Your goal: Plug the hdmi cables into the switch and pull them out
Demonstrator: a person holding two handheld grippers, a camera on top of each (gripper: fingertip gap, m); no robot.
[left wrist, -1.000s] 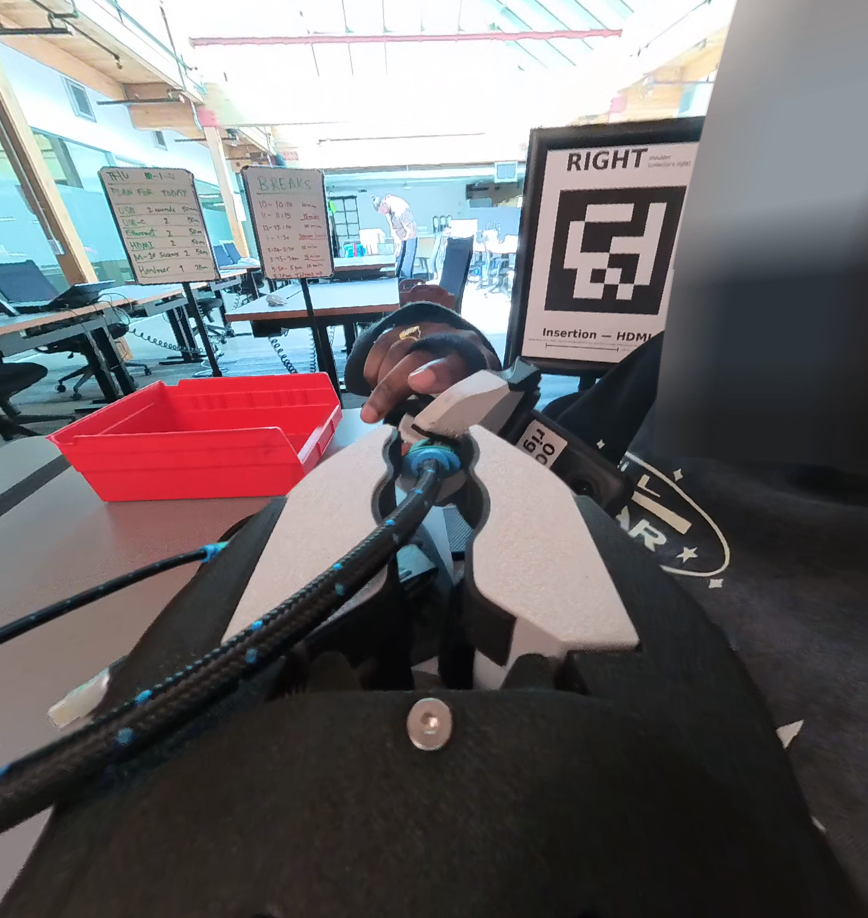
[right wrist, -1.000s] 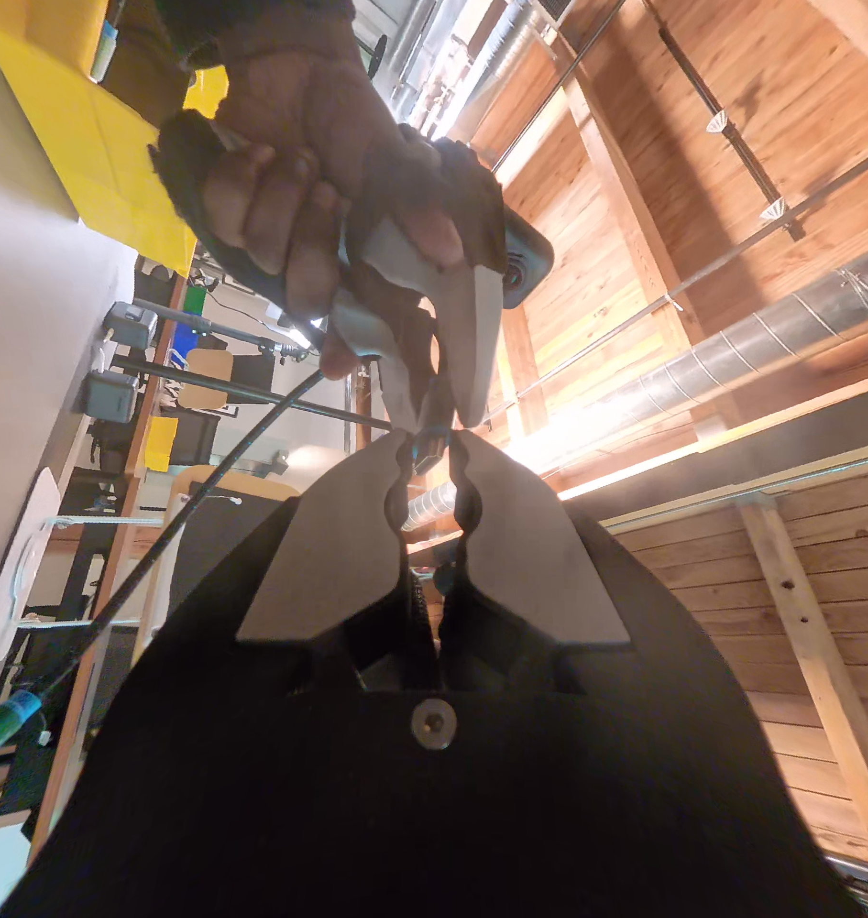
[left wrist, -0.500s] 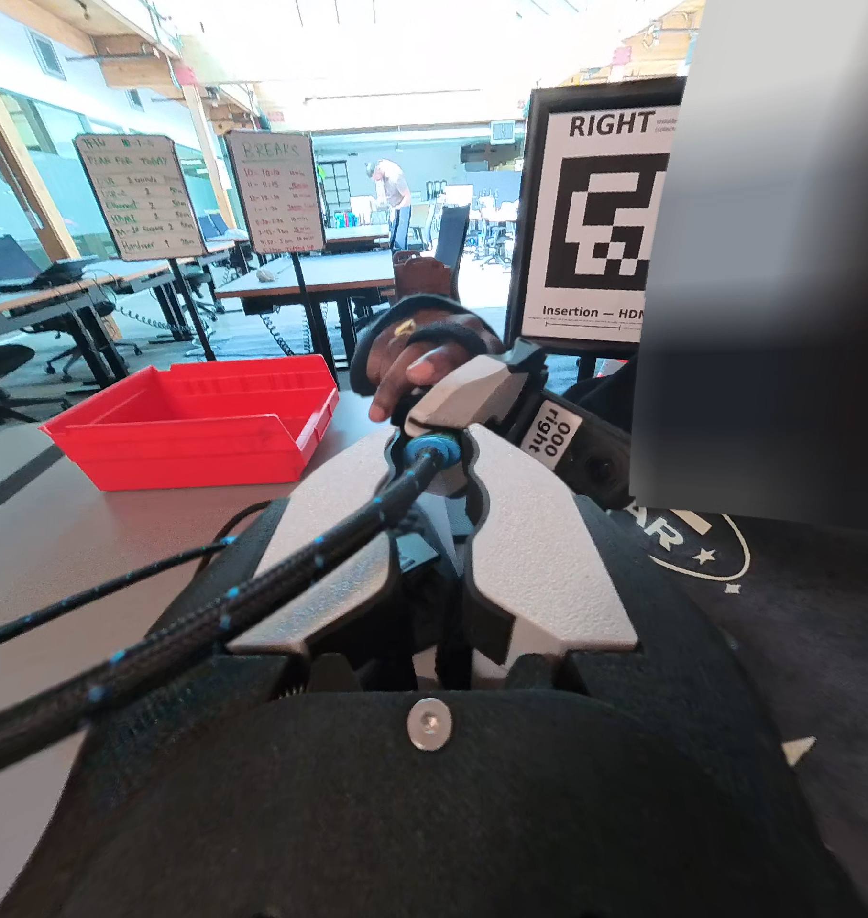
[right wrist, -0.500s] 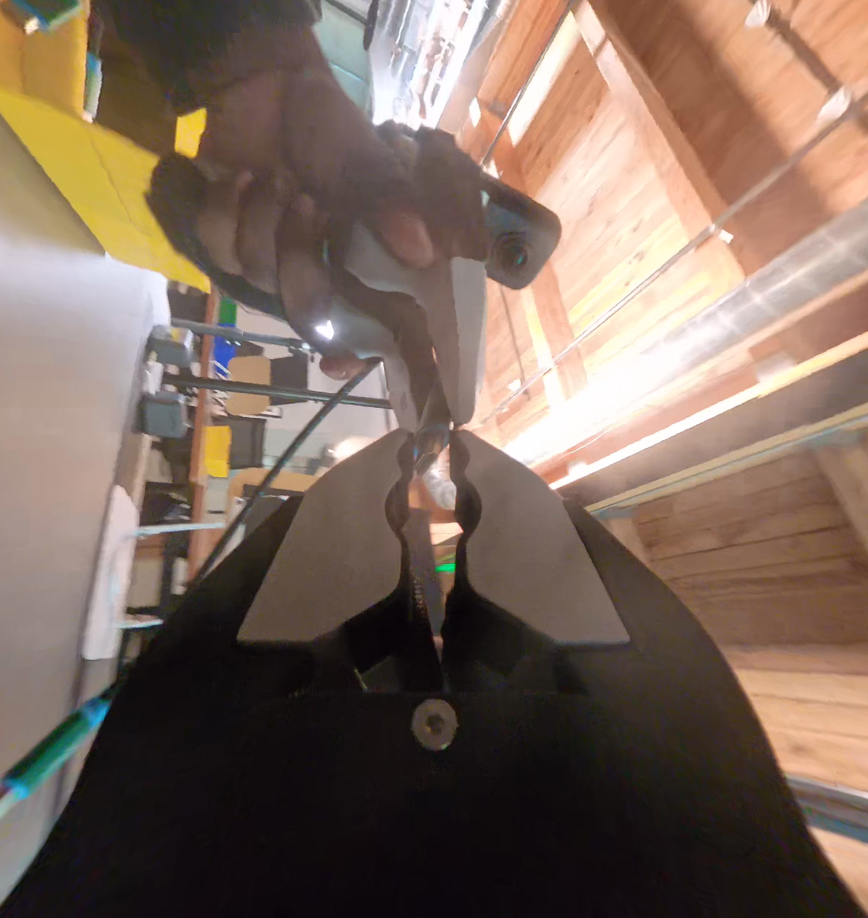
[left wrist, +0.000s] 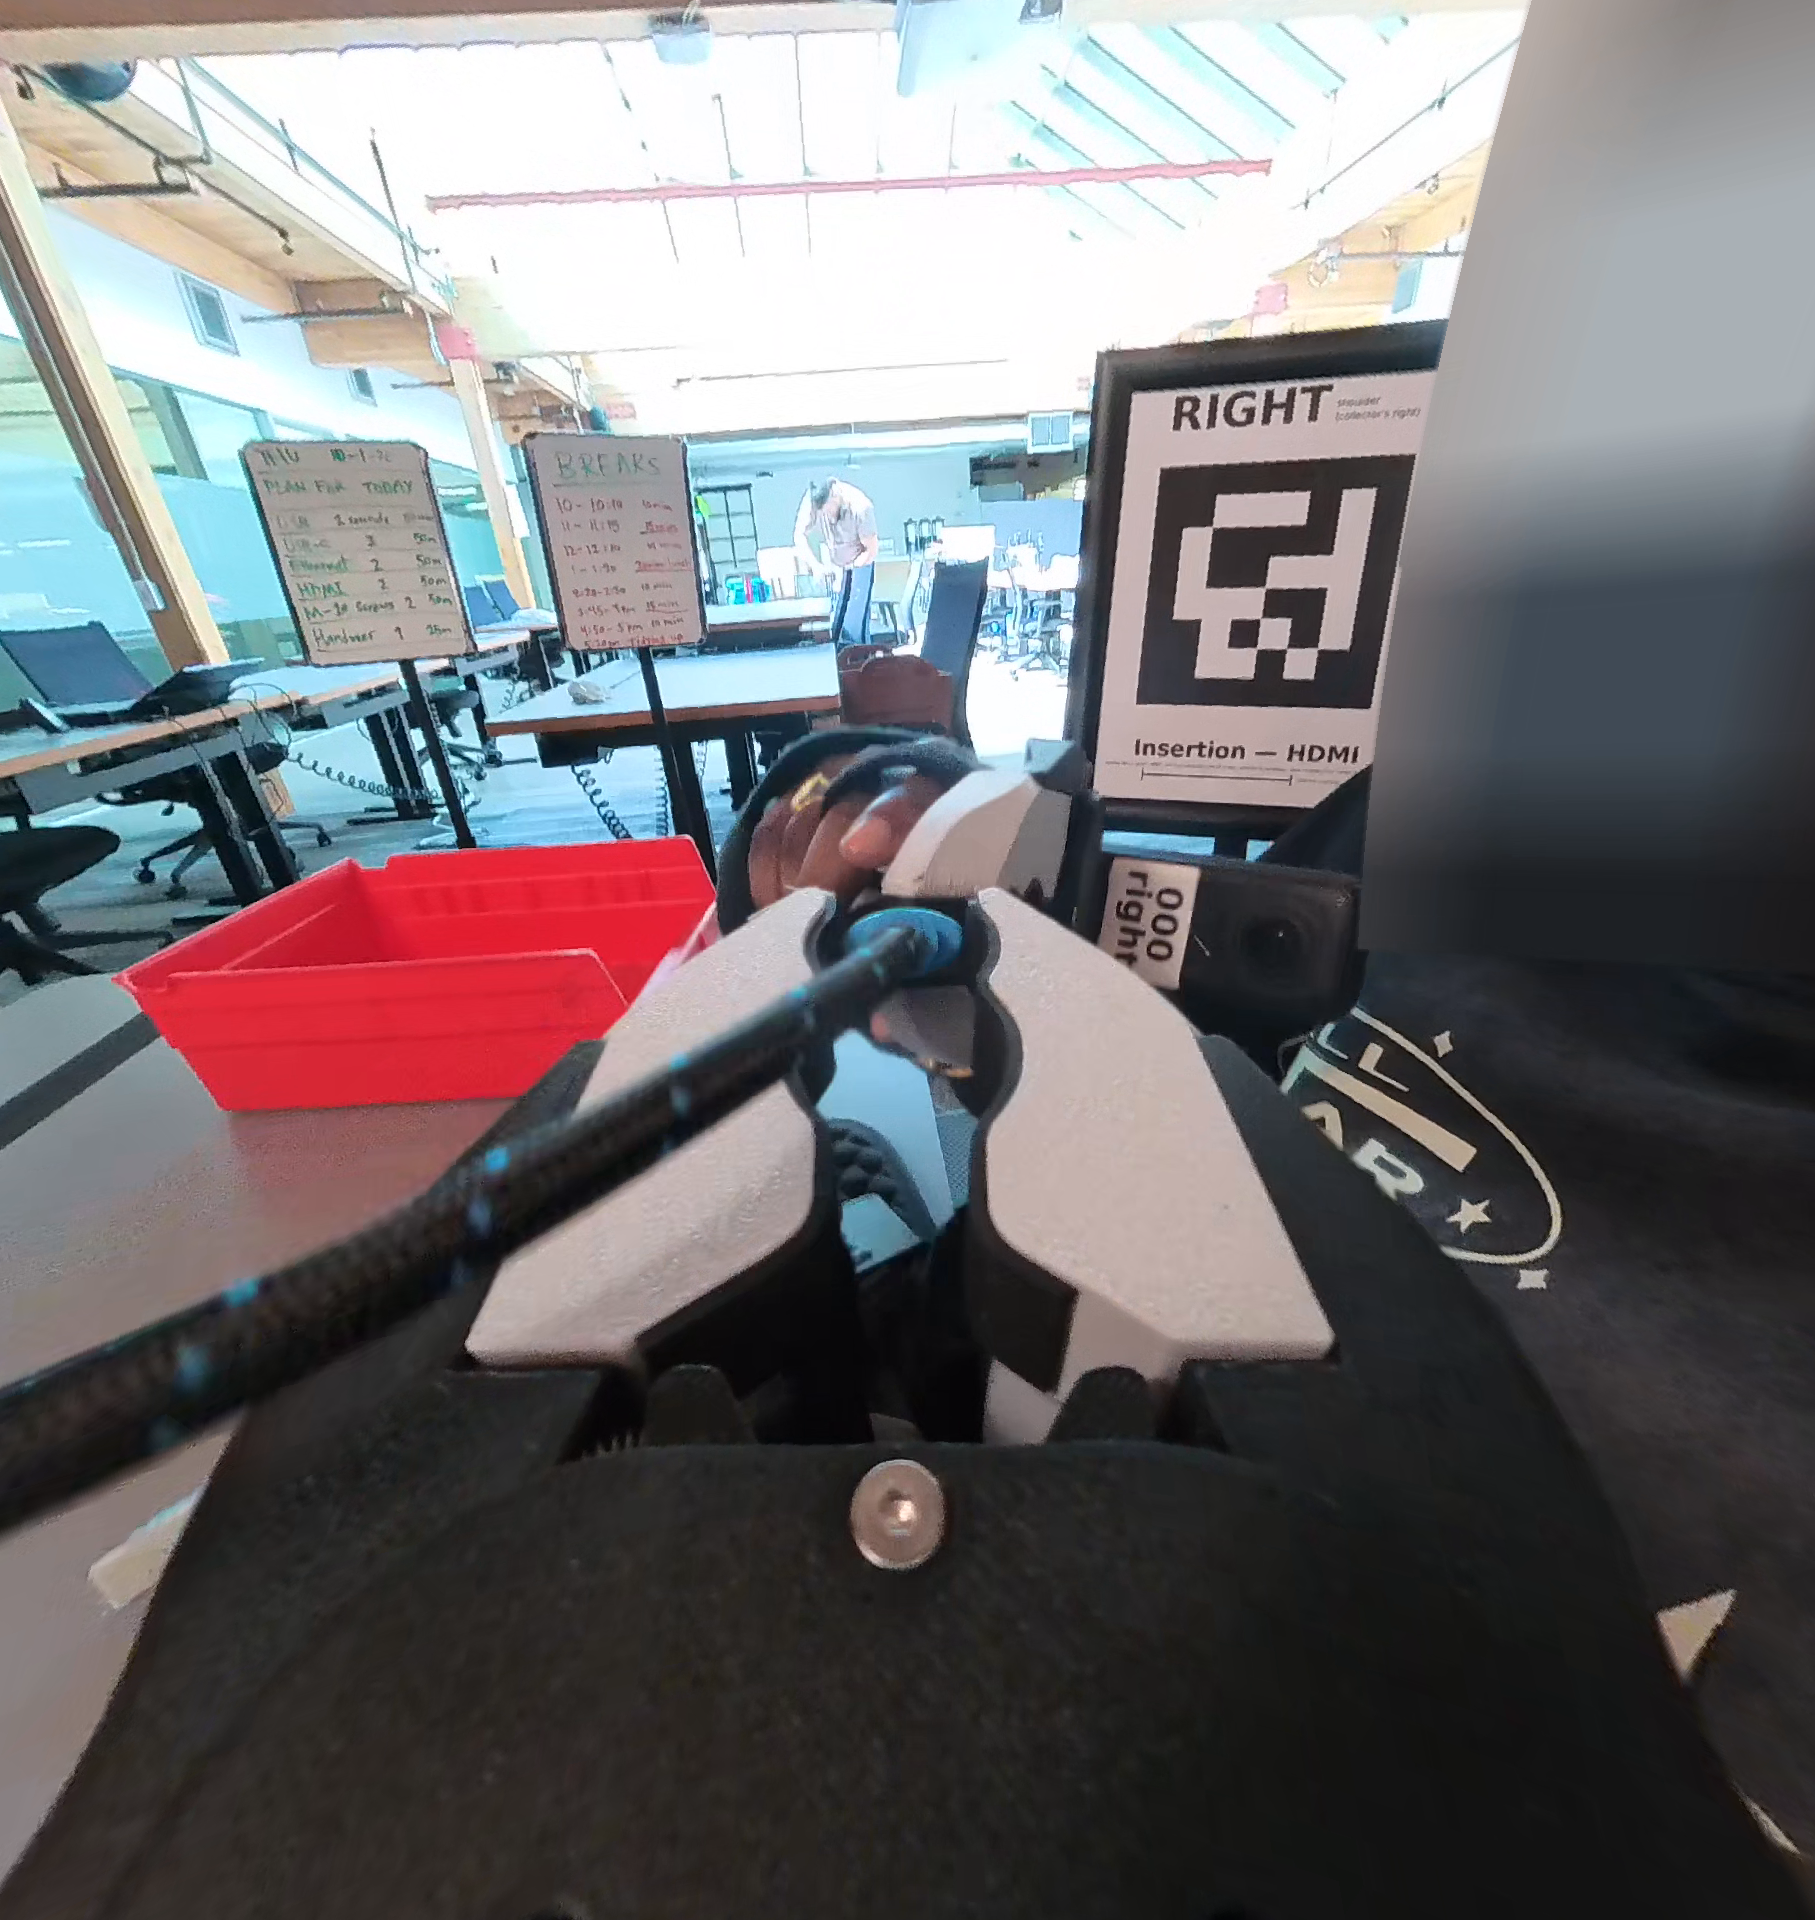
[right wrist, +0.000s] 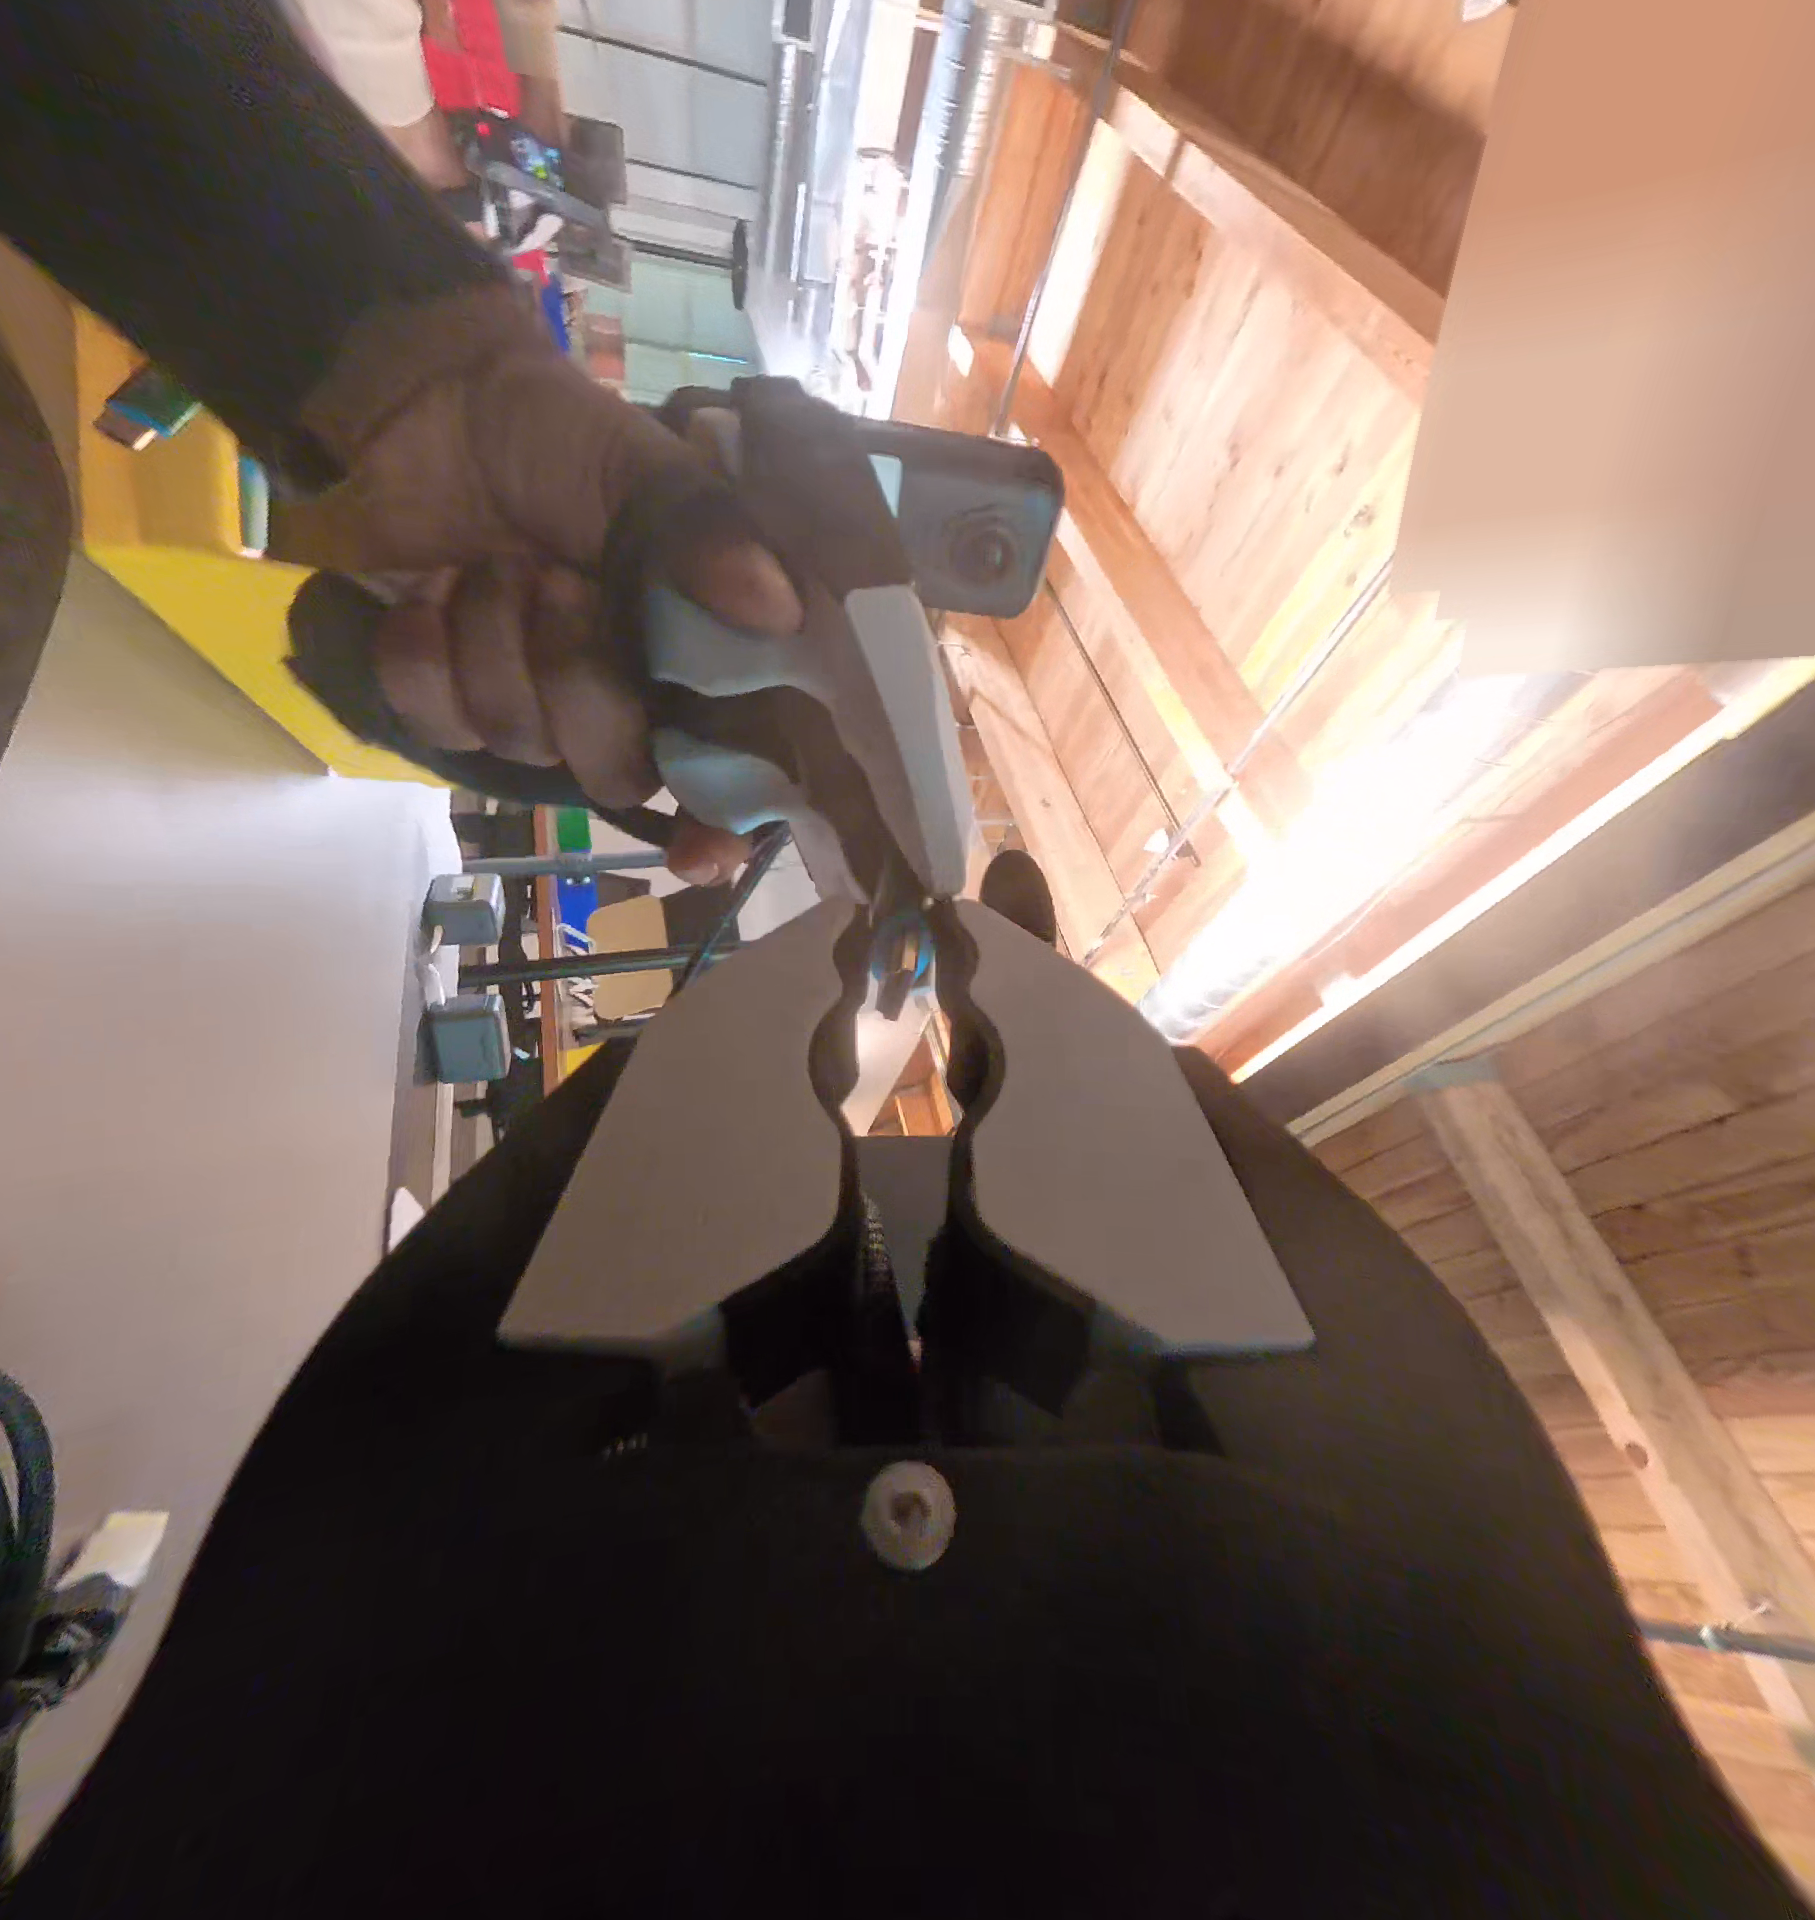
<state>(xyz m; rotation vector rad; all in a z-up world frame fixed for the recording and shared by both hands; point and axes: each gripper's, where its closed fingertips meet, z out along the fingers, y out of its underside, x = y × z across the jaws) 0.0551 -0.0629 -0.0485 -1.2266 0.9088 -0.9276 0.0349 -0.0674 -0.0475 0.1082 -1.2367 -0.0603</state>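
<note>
In the left wrist view, a red bin (left wrist: 415, 977) sits at the left on the brown table (left wrist: 103, 1195), with two whiteboards (left wrist: 357, 551) on stands behind it. A black braided cable (left wrist: 383, 1236) with blue flecks runs from the lower left up to the left gripper (left wrist: 903, 940), whose fingers pinch the cable's blue collar at their tips. Just beyond, the right gripper (left wrist: 970, 857) meets the same spot, held by a hand (left wrist: 830, 831). A framed sign (left wrist: 1261, 582) stands to the right. In the right wrist view, the right gripper's fingers (right wrist: 1069, 1091) seem to close narrowly on the blue plug (right wrist: 898, 961), though the contact is hard to make out.
</note>
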